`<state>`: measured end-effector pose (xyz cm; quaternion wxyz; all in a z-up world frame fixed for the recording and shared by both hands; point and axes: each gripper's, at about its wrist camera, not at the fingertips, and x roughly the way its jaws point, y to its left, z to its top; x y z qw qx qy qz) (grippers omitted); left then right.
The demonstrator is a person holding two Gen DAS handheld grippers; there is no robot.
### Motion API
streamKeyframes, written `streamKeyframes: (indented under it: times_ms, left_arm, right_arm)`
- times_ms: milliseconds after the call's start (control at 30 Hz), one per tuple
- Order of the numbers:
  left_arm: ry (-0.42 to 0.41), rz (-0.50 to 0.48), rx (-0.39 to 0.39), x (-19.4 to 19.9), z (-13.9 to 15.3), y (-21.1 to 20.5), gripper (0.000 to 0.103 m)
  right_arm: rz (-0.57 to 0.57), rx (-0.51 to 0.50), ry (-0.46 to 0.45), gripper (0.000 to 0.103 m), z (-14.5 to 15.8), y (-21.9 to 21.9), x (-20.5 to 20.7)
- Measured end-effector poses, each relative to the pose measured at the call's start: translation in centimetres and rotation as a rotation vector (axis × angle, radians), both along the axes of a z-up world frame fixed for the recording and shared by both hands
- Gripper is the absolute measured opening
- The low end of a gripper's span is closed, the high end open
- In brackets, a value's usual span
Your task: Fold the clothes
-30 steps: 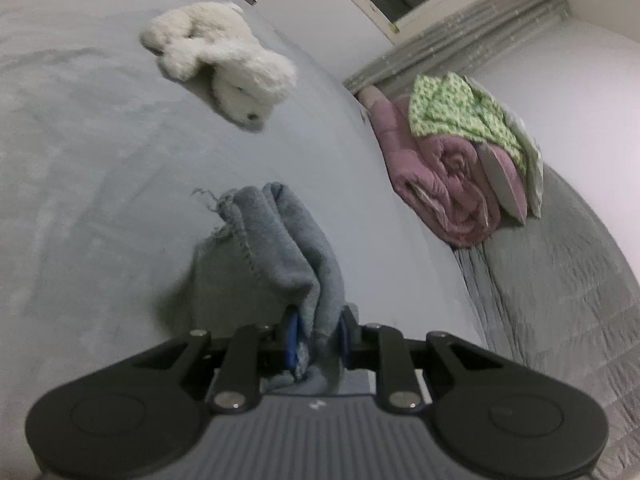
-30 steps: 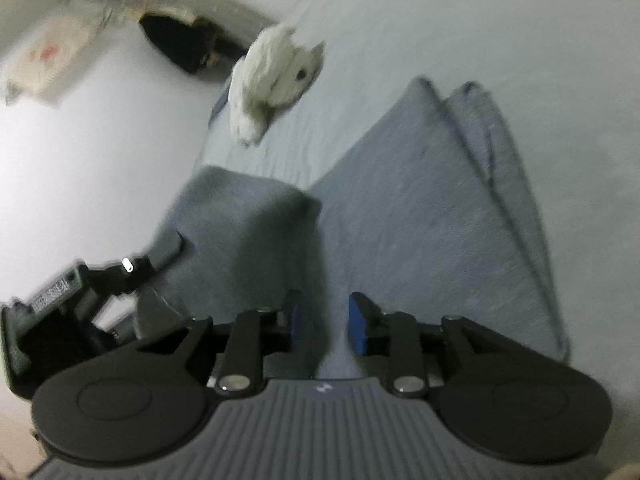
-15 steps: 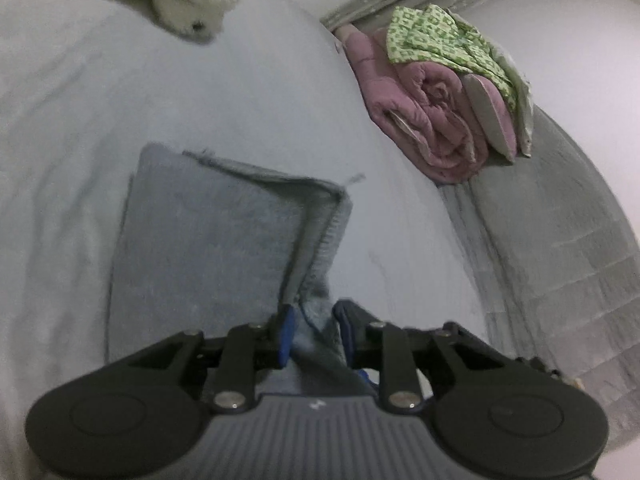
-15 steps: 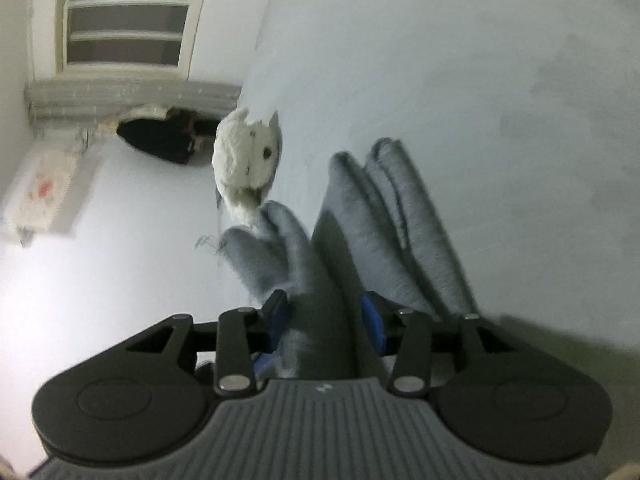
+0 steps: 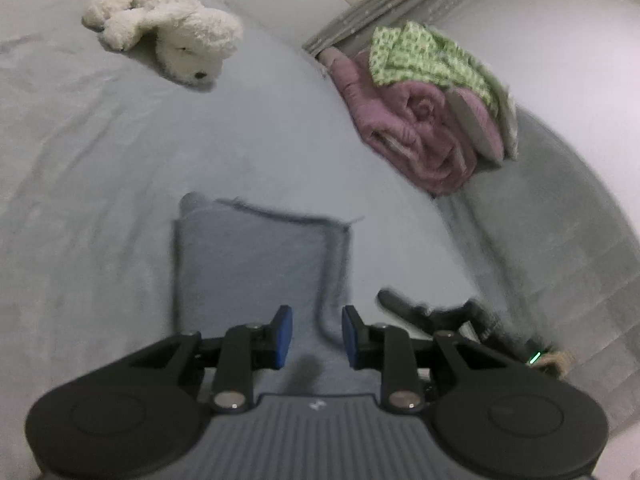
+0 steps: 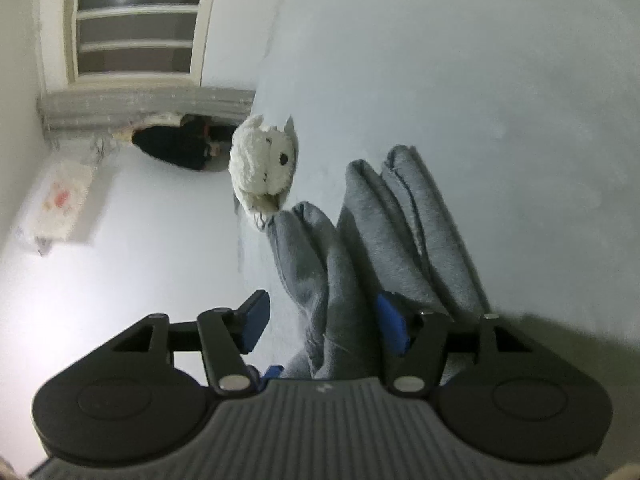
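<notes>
A grey knitted garment point(image 5: 256, 264) is laid folded on the pale grey bed point(image 5: 100, 168), forming a roughly rectangular stack with a frayed far edge and a loose thread at its far right corner. In the right wrist view, its layers point(image 6: 404, 236) are seen bunched into soft upright ridges. The near end is hidden below the frame.
</notes>
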<state>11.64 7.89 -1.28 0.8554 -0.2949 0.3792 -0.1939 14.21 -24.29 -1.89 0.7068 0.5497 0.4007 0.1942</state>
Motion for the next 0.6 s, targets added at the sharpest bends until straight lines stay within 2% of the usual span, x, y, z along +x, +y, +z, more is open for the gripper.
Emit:
streamKeyframes:
  times_ms: [233,267,300,367,467,600]
  left_arm:
    - [-0.032,-0.143,0.062,-0.5,-2.4,-3.0,0.026]
    - [-0.044,-0.166,0.064,-0.6,-2.5,-3.5,0.026]
    - [-0.06,-0.184,0.063,-0.7,-2.6,-3.7,0.026]
    - [-0.085,-0.208,0.049,-0.9,-2.3,-3.9,0.026]
    - [-0.107,-0.203,-0.046,-0.8,-1.5,-2.6,0.026]
    - [-0.172,-0.114,-0.122,-1.2,-0.3,0.2,0.026]
  right_arm:
    - [0.085,-0.252,-0.113,0.064,1.4,3.5,1.1]
    - [0.09,-0.284,-0.125,0.06,1.3,4.0,1.2]
    - [0.094,-0.317,-0.136,0.046,1.1,4.4,1.3]
    - [0.093,-0.375,-0.151,0.026,0.7,4.8,1.5]
    - [0.079,-0.289,-0.15,0.023,-0.1,3.9,1.9]
    - [0.052,-0.173,-0.154,0.023,0.2,2.3,2.4]
